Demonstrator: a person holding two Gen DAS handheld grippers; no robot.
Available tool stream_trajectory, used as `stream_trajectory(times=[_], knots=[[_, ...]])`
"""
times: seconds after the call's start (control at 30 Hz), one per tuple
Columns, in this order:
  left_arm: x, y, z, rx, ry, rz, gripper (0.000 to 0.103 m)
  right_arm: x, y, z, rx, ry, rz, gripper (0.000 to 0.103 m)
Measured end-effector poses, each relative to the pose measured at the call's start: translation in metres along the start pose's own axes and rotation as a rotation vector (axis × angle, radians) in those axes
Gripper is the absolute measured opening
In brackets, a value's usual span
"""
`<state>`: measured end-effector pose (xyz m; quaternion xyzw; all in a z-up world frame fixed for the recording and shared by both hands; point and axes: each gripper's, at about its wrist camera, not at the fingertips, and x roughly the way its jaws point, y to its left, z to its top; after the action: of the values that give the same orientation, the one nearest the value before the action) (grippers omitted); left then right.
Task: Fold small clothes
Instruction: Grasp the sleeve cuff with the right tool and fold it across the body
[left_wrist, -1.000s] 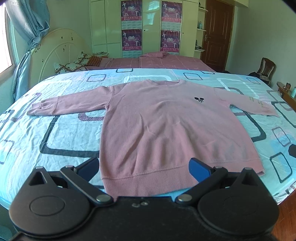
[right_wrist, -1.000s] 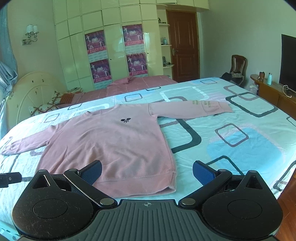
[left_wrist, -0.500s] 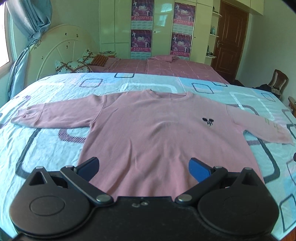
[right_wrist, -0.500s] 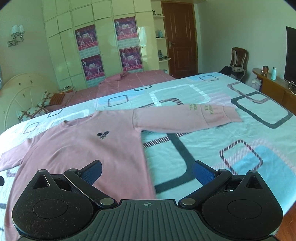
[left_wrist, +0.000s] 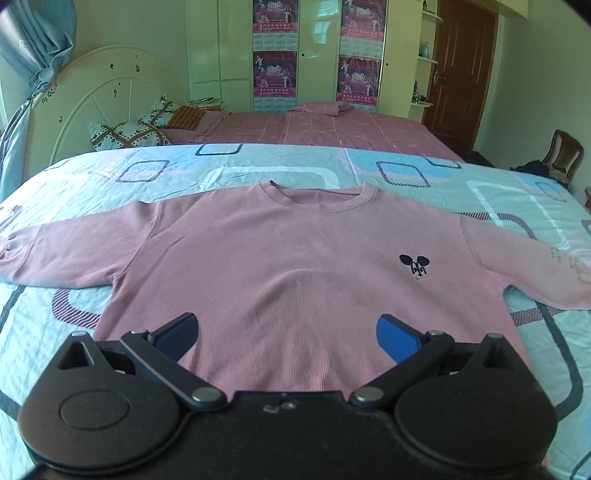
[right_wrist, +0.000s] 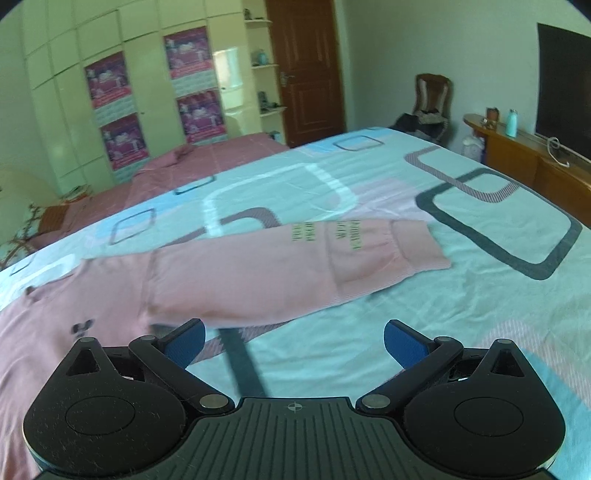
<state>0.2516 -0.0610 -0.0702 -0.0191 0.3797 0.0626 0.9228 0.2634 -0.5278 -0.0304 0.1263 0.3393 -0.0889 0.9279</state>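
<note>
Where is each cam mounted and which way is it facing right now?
Left wrist: on the left hand-held gripper, low over the pink sweatshirt, looking up its chest toward the collar and headboard; only its open blue fingers show.
Right wrist: on the right hand-held gripper, aimed at the sweatshirt's lettered sleeve and the bed sheet; open fingers only, no hand visible.
Shared: the same sweatshirt, its black chest logo, the postered wardrobe.
</note>
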Motion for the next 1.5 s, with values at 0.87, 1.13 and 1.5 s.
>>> stream_trajectory(times=[0.87, 1.13, 1.5], knots=[[0.059, 0.039, 0.022, -0.083, 0.107, 0.002, 0.086, 0.121, -0.096, 0.04, 0.319, 0.043, -0.115, 0.004], [0.067, 0.05, 0.038, -0.039, 0.074, -0.009, 0.081, 0.09, 0.01, 0.07, 0.112, -0.09, 0.039, 0.004], [0.091, 0.098, 0.058, -0.086, 0.062, -0.056, 0.083, 0.08, 0.258, 0.027, -0.154, -0.032, 0.436, 0.004]])
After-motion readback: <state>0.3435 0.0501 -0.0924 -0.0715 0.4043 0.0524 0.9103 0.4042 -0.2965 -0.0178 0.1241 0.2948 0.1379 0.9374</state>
